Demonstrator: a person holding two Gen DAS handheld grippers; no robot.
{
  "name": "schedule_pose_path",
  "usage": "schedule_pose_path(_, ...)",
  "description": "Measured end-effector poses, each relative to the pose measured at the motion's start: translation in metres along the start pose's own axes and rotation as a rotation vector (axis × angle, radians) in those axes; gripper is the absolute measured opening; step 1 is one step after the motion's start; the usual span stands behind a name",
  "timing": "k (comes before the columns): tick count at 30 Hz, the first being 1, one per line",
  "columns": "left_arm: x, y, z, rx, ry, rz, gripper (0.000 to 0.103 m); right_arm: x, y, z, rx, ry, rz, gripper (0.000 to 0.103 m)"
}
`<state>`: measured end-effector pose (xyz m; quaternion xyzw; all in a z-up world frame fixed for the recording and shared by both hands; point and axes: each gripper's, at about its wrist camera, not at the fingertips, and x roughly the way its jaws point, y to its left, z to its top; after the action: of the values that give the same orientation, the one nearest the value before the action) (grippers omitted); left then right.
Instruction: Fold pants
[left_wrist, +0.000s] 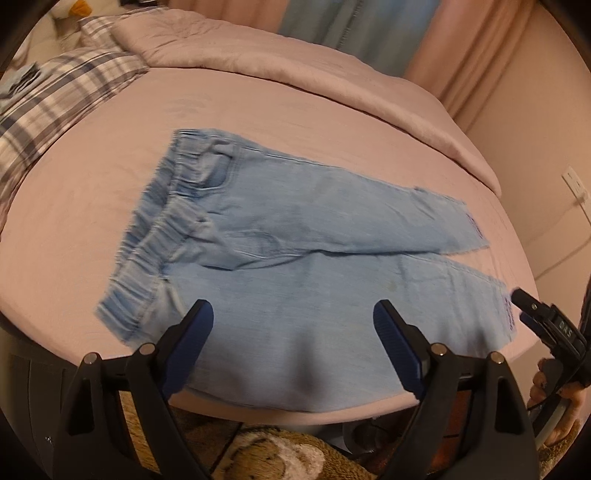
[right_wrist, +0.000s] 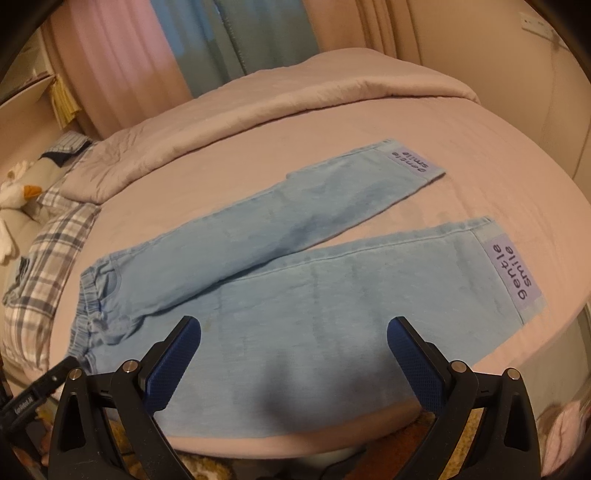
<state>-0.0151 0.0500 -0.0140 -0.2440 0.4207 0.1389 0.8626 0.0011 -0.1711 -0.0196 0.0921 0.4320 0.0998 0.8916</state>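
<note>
Lying flat on a pink bed (right_wrist: 369, 122), pants (right_wrist: 295, 280); curtains (right_wrist: 122, 55) apparently behind; both tools gape.

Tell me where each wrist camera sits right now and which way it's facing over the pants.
Left wrist: rides the left gripper at the bed's near edge, near the waistband, looking across the pants toward the quilt; its open fingers show, plus the right gripper and a hand at right.
Right wrist: rides the right gripper nearer the cuffs, facing the "gentle smile" patch and curtains; its open fingers show.
Shared: pants, quilt, plaid pillow, plush toy.
</note>
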Motion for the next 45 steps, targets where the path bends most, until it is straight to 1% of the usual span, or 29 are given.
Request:
schedule_pose_path(3,0.000,0.020,0.004,-0.035,0.017,0.059,0.086,0.002,-0.008,0.000,0.023,0.007,-0.019,0.097)
schedule_pose_path(5,0.001,0.036,0.006,-0.075,0.008,0.086,0.086,0.004,-0.014,0.000,0.042,0.009,-0.023,0.097)
schedule_pose_path(7,0.002,0.051,0.008,-0.109,0.012,0.118,0.084,0.004,-0.017,0.000,0.044,0.021,-0.044,0.097)
schedule_pose_path(8,0.001,0.057,0.008,-0.113,0.001,0.134,0.084,0.005,-0.019,0.000,0.047,0.022,-0.054,0.097)
schedule_pose_path(9,0.003,0.063,0.008,-0.130,0.001,0.136,0.082,0.006,-0.023,0.000,0.050,0.027,-0.069,0.096)
schedule_pose_path(11,0.009,0.075,0.006,-0.164,0.021,0.148,0.078,0.008,-0.030,0.000,0.068,0.033,-0.078,0.096)
schedule_pose_path(13,0.016,0.083,0.003,-0.175,0.049,0.163,0.069,0.011,-0.038,0.001,0.093,0.029,-0.071,0.095)
schedule_pose_path(15,0.024,0.091,-0.001,-0.193,0.075,0.189,0.066,0.012,-0.054,0.002,0.131,0.035,-0.085,0.088)
schedule_pose_path(16,0.027,0.098,-0.002,-0.201,0.074,0.188,0.066,0.012,-0.062,0.003,0.153,0.038,-0.089,0.087)
schedule_pose_path(18,0.031,0.109,-0.006,-0.231,0.100,0.187,0.066,0.011,-0.087,0.004,0.213,0.041,-0.116,0.086)
schedule_pose_path(20,0.036,0.120,-0.010,-0.272,0.121,0.163,0.063,0.008,-0.112,0.004,0.280,0.035,-0.158,0.084)
schedule_pose_path(21,0.038,0.125,-0.012,-0.297,0.132,0.133,0.058,0.006,-0.133,0.003,0.338,0.036,-0.196,0.082)
schedule_pose_path(22,0.039,0.130,-0.014,-0.328,0.135,0.086,0.051,0.005,-0.145,0.002,0.374,0.038,-0.218,0.081)
schedule_pose_path(23,0.041,0.135,-0.015,-0.353,0.136,0.052,0.049,0.003,-0.163,-0.001,0.432,0.042,-0.255,0.077)
schedule_pose_path(24,0.041,0.138,-0.016,-0.369,0.136,0.039,0.048,0.001,-0.178,-0.004,0.475,0.042,-0.283,0.074)
schedule_pose_path(25,0.040,0.139,-0.016,-0.368,0.130,0.028,0.044,-0.001,-0.190,-0.007,0.506,0.039,-0.301,0.074)
schedule_pose_path(28,0.035,0.141,-0.018,-0.385,0.123,0.008,0.034,0.000,-0.219,-0.014,0.588,0.054,-0.311,0.072)
schedule_pose_path(29,0.032,0.141,-0.019,-0.393,0.117,0.007,0.033,0.003,-0.224,-0.016,0.605,0.061,-0.304,0.070)
schedule_pose_path(31,0.023,0.138,-0.021,-0.414,0.096,0.005,0.029,0.006,-0.231,-0.021,0.636,0.077,-0.286,0.061)
schedule_pose_path(33,0.018,0.136,-0.014,-0.416,0.067,-0.004,0.027,0.017,-0.232,-0.021,0.659,0.093,-0.254,0.038)
schedule_pose_path(34,0.011,0.135,-0.008,-0.410,0.044,-0.009,0.026,0.018,-0.231,-0.019,0.645,0.083,-0.252,0.031)
schedule_pose_path(35,0.007,0.133,-0.001,-0.402,0.025,-0.013,0.026,0.017,-0.228,-0.012,0.610,0.070,-0.241,0.009)
schedule_pose_path(37,-0.007,0.131,0.010,-0.382,-0.020,-0.018,0.026,0.010,-0.216,0.007,0.551,0.039,-0.232,0.007)
schedule_pose_path(38,-0.016,0.131,0.012,-0.369,-0.038,-0.016,0.026,0.004,-0.211,0.015,0.527,0.012,-0.210,0.007)
schedule_pose_path(40,-0.027,0.132,0.015,-0.346,-0.065,-0.003,0.026,-0.023,-0.193,0.036,0.469,-0.096,-0.130,0.006)
schedule_pose_path(42,-0.028,0.136,0.009,-0.331,-0.055,0.034,0.026,-0.047,-0.179,0.047,0.436,-0.169,-0.095,0.006)
schedule_pose_path(43,-0.024,0.142,0.002,-0.332,-0.031,0.043,0.026,-0.056,-0.176,0.046,0.434,-0.187,-0.089,0.006)
schedule_pose_path(45,-0.009,0.151,-0.010,-0.362,0.024,0.044,0.027,-0.058,-0.182,0.034,0.440,-0.176,-0.113,0.006)
